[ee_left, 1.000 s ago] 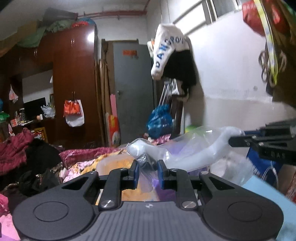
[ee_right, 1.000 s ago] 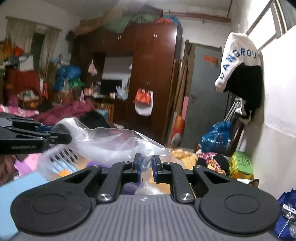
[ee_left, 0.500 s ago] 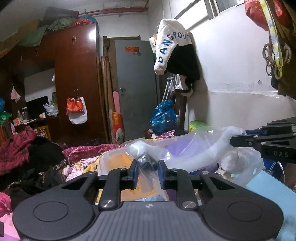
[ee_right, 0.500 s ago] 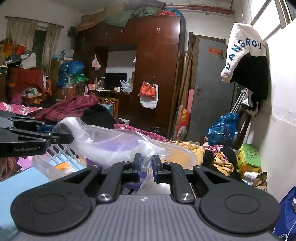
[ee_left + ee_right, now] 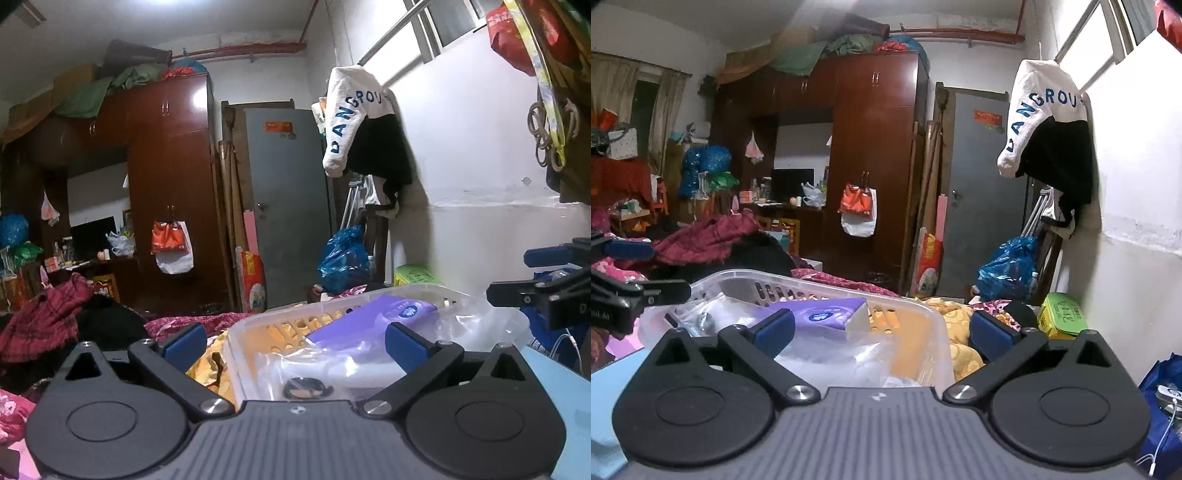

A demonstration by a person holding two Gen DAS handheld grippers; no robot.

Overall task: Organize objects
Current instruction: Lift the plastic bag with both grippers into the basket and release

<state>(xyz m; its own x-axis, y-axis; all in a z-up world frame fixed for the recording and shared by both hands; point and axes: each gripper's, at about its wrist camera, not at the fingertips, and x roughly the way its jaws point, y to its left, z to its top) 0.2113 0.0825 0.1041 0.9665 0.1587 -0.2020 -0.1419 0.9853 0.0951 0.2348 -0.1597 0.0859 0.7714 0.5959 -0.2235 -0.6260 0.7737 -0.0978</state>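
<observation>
Judging progress: basket (image 5: 332, 321) at the bed's near end already holds a clear plastic bag (image 5: 842, 354) and a purple tissue pack (image 5: 827, 314). Left gripper (image 5: 293, 343) and right gripper (image 5: 882, 330) both spread wide, holding nothing. Surrounding clutter looks unsorted; more remains.

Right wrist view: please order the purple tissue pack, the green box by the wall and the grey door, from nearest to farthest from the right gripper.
From the right gripper:
1. Purple tissue pack, in the white basket, just ahead between the open fingers.
2. Green box, low on the right by the wall.
3. Grey door, at the far end, right of the wardrobe.
</observation>
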